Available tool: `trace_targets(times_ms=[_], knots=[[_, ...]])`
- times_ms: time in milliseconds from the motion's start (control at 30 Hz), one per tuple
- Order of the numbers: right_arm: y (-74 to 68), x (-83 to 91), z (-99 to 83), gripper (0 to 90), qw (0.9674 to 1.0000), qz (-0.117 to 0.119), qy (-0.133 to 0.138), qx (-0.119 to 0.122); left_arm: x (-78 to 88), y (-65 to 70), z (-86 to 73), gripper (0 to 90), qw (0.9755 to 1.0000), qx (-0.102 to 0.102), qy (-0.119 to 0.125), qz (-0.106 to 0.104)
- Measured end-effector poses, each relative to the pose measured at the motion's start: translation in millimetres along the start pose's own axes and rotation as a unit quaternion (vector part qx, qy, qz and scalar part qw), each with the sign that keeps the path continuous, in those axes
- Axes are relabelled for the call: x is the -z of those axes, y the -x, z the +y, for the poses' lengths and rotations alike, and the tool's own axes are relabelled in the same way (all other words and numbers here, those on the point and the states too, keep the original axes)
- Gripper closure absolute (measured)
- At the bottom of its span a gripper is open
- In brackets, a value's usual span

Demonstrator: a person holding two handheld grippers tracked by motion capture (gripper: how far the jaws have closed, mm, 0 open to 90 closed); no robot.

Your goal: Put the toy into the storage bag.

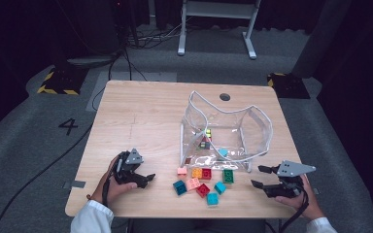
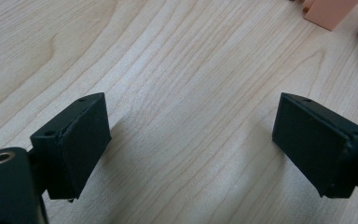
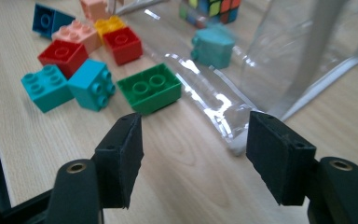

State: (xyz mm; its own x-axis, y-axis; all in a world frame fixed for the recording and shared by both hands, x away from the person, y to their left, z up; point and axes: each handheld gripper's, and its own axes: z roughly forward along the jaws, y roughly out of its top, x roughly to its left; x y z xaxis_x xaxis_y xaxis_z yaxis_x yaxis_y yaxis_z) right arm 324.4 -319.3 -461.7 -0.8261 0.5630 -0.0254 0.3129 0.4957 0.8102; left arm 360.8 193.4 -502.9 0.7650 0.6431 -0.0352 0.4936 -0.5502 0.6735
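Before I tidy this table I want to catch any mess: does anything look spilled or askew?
Yes. The clear plastic bag sags crookedly with its mouth gaping toward the near edge. Loose building bricks lie scattered on the table in front of it, several tipped on their sides, while a puzzle cube and a teal brick sit inside.

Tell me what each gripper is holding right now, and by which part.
Nothing is held. The left gripper is open over bare table. The right gripper is open too, with the green brick and the clear bag just beyond its jaws.
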Motion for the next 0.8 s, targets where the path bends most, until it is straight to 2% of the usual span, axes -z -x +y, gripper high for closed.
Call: trace_targets(times_ms=[133, 167, 200, 333, 500, 633, 667, 700, 800], knots=[[-8.0, -13.9, -4.1, 36.7, 0.9997, 0.018, -0.016, 0.005, 0.0, 0.0, 0.0, 11.3, 1.0000, 0.000, 0.000, 0.000], [-8.0, -13.9, -4.1, 36.7, 0.9997, 0.018, -0.016, 0.005, 0.0, 0.0, 0.0, 11.3, 1.0000, 0.000, 0.000, 0.000], [-10.2, -21.1, -4.5, 36.7, 0.9995, 0.029, -0.012, 0.005, 0.0, 0.0, 0.0, 11.3, 1.0000, 0.000, 0.000, 0.000], [-16.6, -34.1, -2.2, 36.7, 0.9992, 0.034, -0.015, 0.010, 0.0, 0.0, 0.0, 11.3, 1.0000, 0.001, 0.000, 0.000], [-20.9, -46.8, 2.0, 36.1, 0.9993, 0.028, -0.018, 0.015, 0.0, 0.0, -0.1, 11.3, 1.0000, 0.002, 0.000, 0.001], [-26.0, -55.2, 5.6, 34.2, 0.9992, 0.026, -0.029, 0.003, 0.0, -0.1, 0.0, 11.3, 1.0000, 0.001, 0.000, 0.001], [-27.0, -60.4, 7.4, 33.4, 0.9993, 0.023, -0.031, 0.006, 0.1, -0.5, 0.1, 11.3, 1.0000, -0.001, -0.001, 0.001], [-26.0, -62.9, 8.2, 32.9, 0.9992, 0.024, -0.025, 0.021, 0.1, -0.5, 0.1, 11.4, 1.0000, -0.001, 0.000, 0.002], [-27.5, -66.0, 10.1, 31.7, 0.9993, 0.023, -0.025, 0.018, 0.1, -0.5, 0.1, 11.3, 1.0000, -0.001, -0.001, 0.002]])
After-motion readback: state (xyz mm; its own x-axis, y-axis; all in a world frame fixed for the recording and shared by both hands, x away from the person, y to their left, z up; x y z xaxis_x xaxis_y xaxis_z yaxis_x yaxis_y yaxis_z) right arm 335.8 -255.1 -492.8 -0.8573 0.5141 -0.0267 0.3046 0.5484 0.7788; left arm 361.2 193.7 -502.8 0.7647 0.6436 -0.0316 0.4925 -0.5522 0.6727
